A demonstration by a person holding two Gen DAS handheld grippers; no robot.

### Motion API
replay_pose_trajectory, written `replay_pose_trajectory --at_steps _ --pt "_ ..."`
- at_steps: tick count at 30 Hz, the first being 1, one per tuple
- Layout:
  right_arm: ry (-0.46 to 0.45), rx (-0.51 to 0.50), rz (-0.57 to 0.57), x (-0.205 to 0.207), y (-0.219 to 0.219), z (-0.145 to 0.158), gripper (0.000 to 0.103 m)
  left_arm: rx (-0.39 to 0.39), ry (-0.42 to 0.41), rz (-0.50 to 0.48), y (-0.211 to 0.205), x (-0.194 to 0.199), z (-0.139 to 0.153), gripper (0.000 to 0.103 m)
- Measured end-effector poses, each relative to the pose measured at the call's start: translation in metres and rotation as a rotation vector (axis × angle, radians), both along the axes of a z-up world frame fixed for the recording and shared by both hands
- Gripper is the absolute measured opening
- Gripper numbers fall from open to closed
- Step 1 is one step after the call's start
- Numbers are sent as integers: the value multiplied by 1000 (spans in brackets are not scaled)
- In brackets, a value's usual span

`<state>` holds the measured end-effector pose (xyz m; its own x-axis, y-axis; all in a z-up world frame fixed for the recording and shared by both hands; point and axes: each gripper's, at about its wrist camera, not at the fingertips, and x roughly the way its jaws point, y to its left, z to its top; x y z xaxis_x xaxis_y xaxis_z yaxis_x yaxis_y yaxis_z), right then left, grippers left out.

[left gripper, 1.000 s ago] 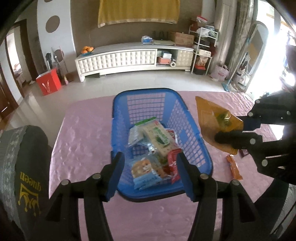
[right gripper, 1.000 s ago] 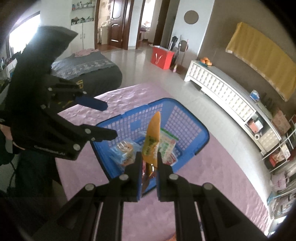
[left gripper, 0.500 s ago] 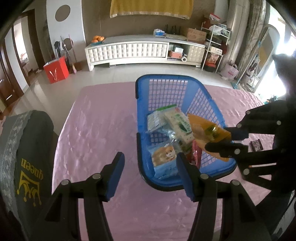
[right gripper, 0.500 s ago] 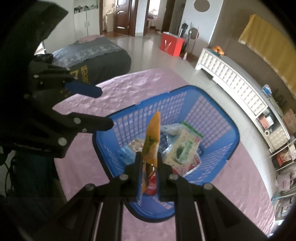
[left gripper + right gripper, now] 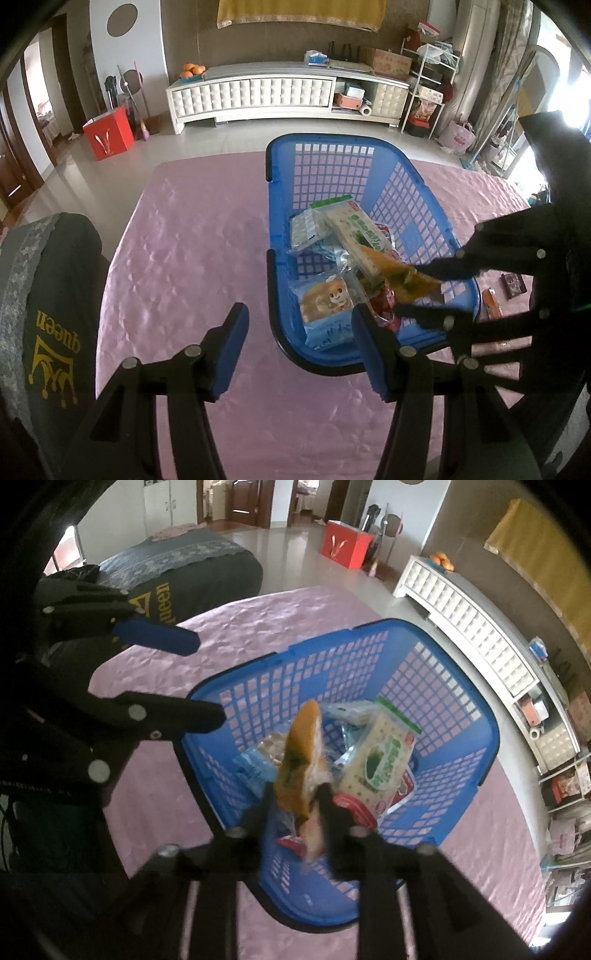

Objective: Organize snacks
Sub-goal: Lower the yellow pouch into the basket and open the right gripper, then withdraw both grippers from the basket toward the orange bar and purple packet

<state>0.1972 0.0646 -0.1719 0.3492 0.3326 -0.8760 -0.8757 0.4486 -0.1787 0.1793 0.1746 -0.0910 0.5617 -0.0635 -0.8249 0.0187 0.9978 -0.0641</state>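
A blue plastic basket (image 5: 271, 288) (image 5: 491, 738) stands on the pink tablecloth (image 5: 184, 258). It holds a green-and-white cracker pack (image 5: 354, 229) (image 5: 384, 760), a light blue cartoon pack (image 5: 328, 310) and a red pack (image 5: 384, 306). My right gripper (image 5: 424, 291) (image 5: 295, 794) hangs over the basket's near right part. Its jaws are opening, and an orange snack packet (image 5: 402, 275) (image 5: 301, 753) stands loose and blurred between them. My left gripper (image 5: 301, 347) (image 5: 184, 679) is open and empty beside the basket's near left corner.
An orange snack (image 5: 491, 304) and a small dark packet (image 5: 513, 286) lie on the cloth right of the basket. A dark chair back marked "queen" (image 5: 48, 314) stands at the table's left edge. A white cabinet (image 5: 258, 96) and red box (image 5: 109, 134) are beyond.
The right gripper came down over the basket with the orange packet, and its fingers, shut on the packet before, have now parted. The left gripper shifted left and lower.
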Motion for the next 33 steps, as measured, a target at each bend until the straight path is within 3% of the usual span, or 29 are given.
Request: replay_pose_trajectory --at_steps 1,4,6,20,22,26,33 --pt "-1 -1 3 -1 0 0 57 -2 1 2 1 -1 1 56" --pt "-18 40 -33 4 -7 7 74 -5 -1 0 -2 -4 3 56" --pt "8 89 -54 6 -14 14 75 0 -3 -6 -6 -6 6 56" --pt "-57 260 -146 -11 -84 71 76 19 -84 -77 -62 -22 54 56" --pt "-68 272 -175 -12 -97 76 76 25 -96 -90 -73 -22 59 64" --pt "-103 297 -231 -15 -125 86 77 50 -121 -128 -98 -23 66 66" --pt "-155 344 -307 -28 -174 98 89 72 -155 -203 -145 -24 72 78"
